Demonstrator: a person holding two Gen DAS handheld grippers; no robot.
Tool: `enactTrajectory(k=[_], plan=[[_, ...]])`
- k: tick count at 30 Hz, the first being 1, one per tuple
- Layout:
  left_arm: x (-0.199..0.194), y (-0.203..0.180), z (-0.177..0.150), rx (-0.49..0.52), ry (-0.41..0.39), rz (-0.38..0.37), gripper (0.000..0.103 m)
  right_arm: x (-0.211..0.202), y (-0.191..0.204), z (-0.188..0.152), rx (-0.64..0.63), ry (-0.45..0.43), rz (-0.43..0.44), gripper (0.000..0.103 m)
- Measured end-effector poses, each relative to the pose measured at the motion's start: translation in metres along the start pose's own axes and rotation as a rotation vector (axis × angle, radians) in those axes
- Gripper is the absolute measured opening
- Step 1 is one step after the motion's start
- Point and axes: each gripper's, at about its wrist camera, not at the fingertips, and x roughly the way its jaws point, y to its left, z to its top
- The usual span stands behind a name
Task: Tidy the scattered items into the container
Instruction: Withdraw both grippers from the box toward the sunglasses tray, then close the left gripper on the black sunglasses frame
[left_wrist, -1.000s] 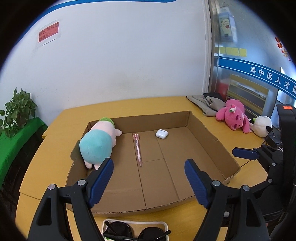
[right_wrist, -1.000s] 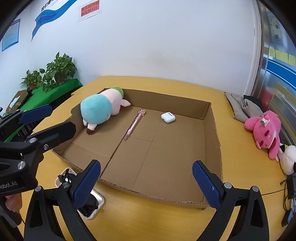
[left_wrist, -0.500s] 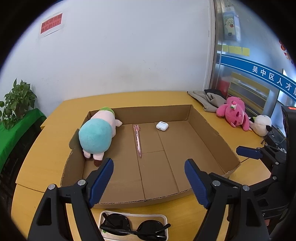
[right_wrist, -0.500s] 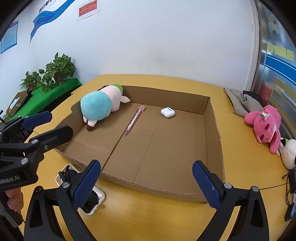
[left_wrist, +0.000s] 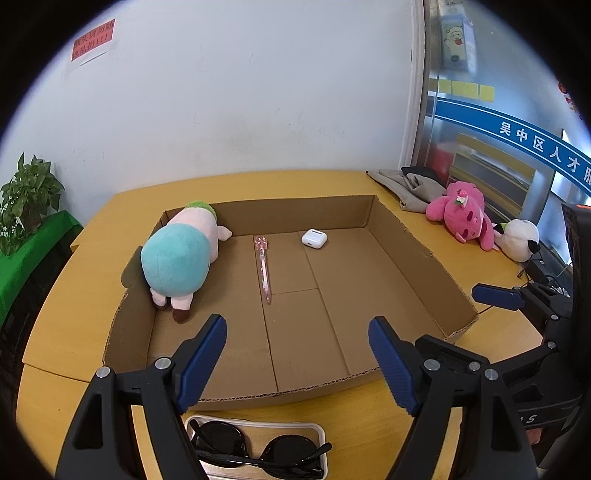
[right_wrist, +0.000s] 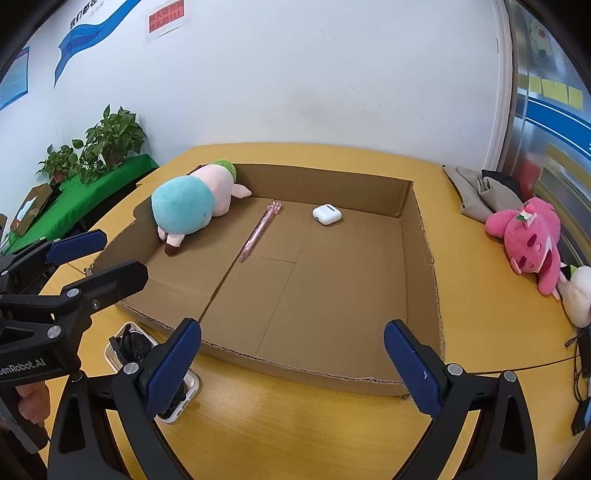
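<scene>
Change: both grippers have drawn back toward the near table edge, baring more of the sunglasses (left_wrist: 258, 448).
Left gripper (left_wrist: 297, 360): jaws wide apart, empty, above the sunglasses.
Right gripper (right_wrist: 291, 363): jaws wide apart, empty.
Box (left_wrist: 417, 258): shallow corrugated cardboard tray on the yellow table (right_wrist: 480, 258).
Inside: teal-and-pink plush (left_wrist: 181, 254) far left; slim pink pen (left_wrist: 264, 271) mid-floor; smooth white earbud case (left_wrist: 314, 238) far centre.
Outside: glossy black sunglasses in a white tray, just near the box; pink plush (right_wrist: 528, 236) right.

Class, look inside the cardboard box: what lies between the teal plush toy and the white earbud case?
A pink pen lies on the box floor between the teal plush toy and the white earbud case, touching neither. Both wrist views show it.
</scene>
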Motion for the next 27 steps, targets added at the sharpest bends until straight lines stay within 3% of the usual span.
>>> enactTrajectory(k=[10,20,27], plan=[[0.001,0.021,-0.019,-0.011,0.043,-0.022,0.079,0.016,0.016,-0.019,-0.009,0.068,0.060,0.101],[0.016,0.100,-0.074,-0.115,0.199,-0.022,0.079,0.062,0.072,-0.073,-0.105,0.253,0.280,0.101],[0.035,0.129,-0.101,-0.201,0.268,-0.106,0.074,0.070,0.105,-0.077,-0.172,0.245,0.326,0.098]])
